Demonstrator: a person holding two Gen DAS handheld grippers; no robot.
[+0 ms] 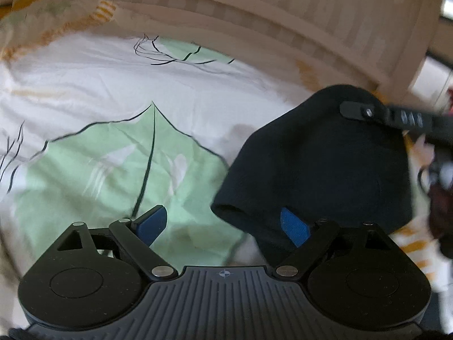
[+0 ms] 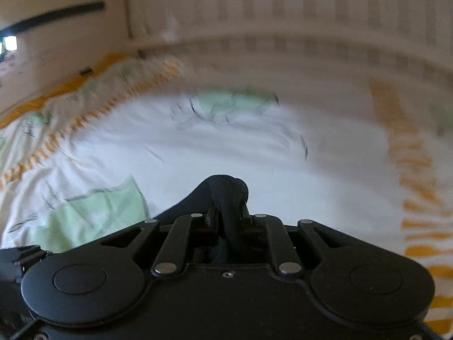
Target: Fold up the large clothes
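A dark navy garment (image 1: 320,167) hangs bunched above the bed at the right of the left wrist view. My right gripper (image 1: 356,110) pinches its top edge there. In the right wrist view my right gripper (image 2: 228,195) is shut on a fold of the dark garment (image 2: 230,218), which fills the gap between the fingers. My left gripper (image 1: 223,225) is open, its blue pads (image 1: 151,223) wide apart. Its right pad sits against the garment's lower hem; the left pad is over the sheet.
The bed is covered by a white sheet (image 1: 99,85) with green leaf prints and orange stripes at the edges. A beige striped headboard (image 1: 254,14) runs along the far side. Both views are motion-blurred.
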